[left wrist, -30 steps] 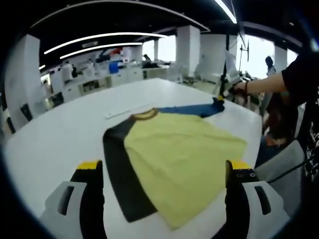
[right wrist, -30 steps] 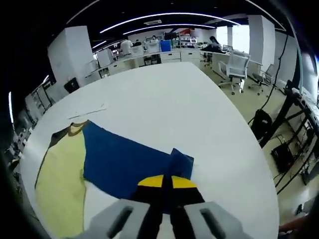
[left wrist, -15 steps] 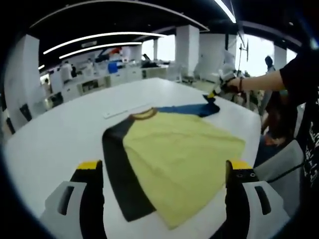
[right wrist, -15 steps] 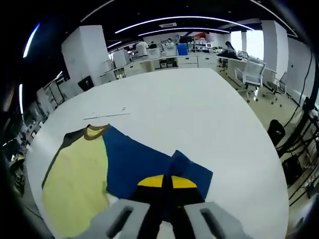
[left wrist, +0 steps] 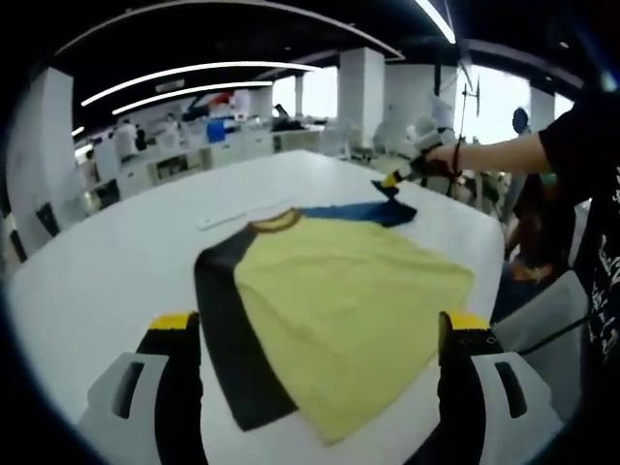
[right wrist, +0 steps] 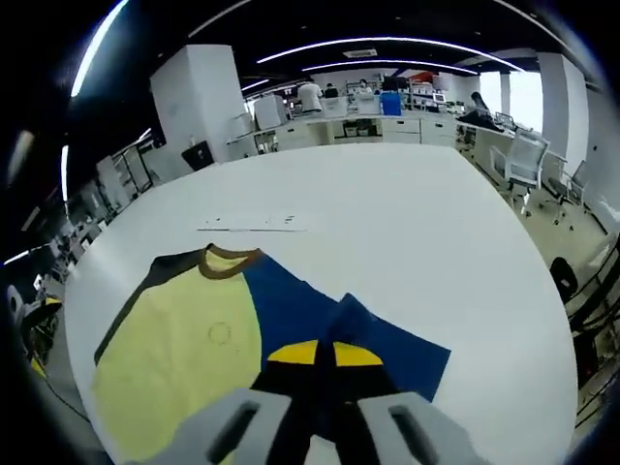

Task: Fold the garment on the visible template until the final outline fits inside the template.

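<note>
Left gripper view: since earlier frame, right claw has lifted blue sleeve higher off white surface. T-shirt lies flat, mostly unfolded; left claw spread, idle.

Right gripper view: right claw pinching blue sleeve. First fold only begun; template not discernible.

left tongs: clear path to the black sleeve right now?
Probably yes. The left tongs stand open just short of the yellow T-shirt, and its black sleeve lies flat on the white table between the two jaws, with nothing lying on it. The right tongs grip the blue sleeve across the garment.
</note>
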`<state>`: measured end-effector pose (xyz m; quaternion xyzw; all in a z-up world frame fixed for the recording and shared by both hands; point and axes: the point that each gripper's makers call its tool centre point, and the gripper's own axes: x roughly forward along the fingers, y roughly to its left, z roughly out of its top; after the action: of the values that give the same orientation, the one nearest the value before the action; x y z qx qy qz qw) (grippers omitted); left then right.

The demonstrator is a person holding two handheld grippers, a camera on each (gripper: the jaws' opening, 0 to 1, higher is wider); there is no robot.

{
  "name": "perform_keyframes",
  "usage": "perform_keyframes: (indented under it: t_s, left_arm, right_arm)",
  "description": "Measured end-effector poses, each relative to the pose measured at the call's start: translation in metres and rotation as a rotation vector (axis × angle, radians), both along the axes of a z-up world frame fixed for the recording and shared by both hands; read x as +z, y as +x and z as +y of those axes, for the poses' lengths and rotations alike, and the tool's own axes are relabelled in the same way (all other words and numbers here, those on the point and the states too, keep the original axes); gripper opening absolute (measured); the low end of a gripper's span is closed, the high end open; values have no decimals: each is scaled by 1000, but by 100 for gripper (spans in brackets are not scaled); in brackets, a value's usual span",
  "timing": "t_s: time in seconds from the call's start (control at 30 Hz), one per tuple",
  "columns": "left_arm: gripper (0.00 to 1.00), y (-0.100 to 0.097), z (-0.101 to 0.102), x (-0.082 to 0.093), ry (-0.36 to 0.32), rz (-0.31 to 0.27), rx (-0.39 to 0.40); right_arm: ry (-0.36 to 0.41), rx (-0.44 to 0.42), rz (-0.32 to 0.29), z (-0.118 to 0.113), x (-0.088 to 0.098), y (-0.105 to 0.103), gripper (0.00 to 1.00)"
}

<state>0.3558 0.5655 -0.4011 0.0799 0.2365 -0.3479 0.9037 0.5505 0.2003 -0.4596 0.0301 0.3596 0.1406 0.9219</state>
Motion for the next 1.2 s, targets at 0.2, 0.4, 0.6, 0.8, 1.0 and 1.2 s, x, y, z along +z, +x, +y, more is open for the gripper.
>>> perform_keyframes:
  t_s: [0.2,0.4,0.6,0.8,1.0,1.2]
  left_arm:
    - [99,-1,0,-2,7,4,-2]
    - [99,0,-1,-5,8,11,-11]
    - [99,-1,-2,-4,3,12,-10]
    - [99,-1,2,-6,-2,20,2]
    - [99,-2,-3,-8,-7,26,-2]
    - [99,-1,-4,-9,-6,29,-14]
  right_arm:
    - [-8,32,1,21,4,4,0]
    - [14,63,-6,44,8,6,0]
    - [19,94,0,66,8,8,0]
    - [4,136,4,86,10,9,0]
    - [-16,163,7,103,11,9,0]
    - [-8,173,25,123,10,9,0]
